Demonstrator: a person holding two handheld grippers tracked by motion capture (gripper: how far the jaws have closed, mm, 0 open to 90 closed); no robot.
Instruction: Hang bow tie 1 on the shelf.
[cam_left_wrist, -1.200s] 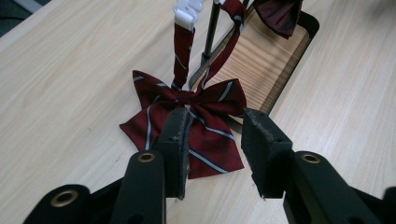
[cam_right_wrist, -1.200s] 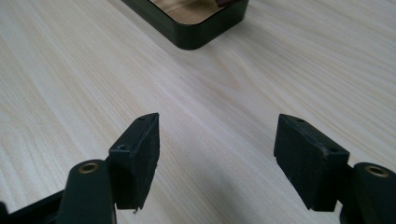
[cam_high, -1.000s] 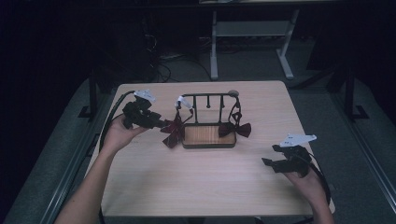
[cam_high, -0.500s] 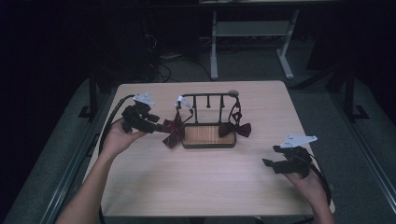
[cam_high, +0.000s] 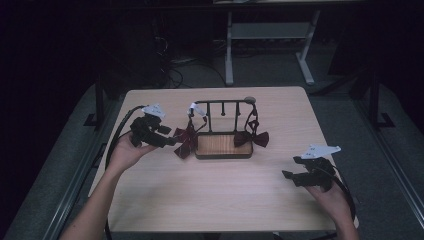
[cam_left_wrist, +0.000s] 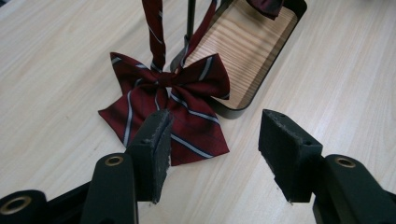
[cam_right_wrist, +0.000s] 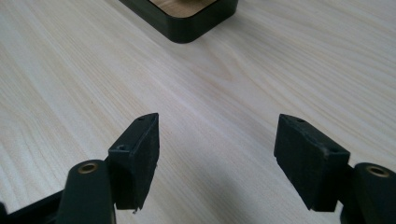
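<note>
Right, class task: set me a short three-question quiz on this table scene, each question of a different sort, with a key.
1. True or false: the left tool is clamped on the striped bow tie.
2. Multiple choice: the rack has a base inlaid with A) glass, B) light wood, C) red cloth.
3. Fill in: the second bow tie hangs at the rack's ______ end in the high view.

Key:
1. False. Its jaws have just been opening and stand apart, with nothing pressed between them; the tie lies just beyond them on the table.
2. B.
3. Right.

The right tool rests open over bare table, away from the rack.
</note>
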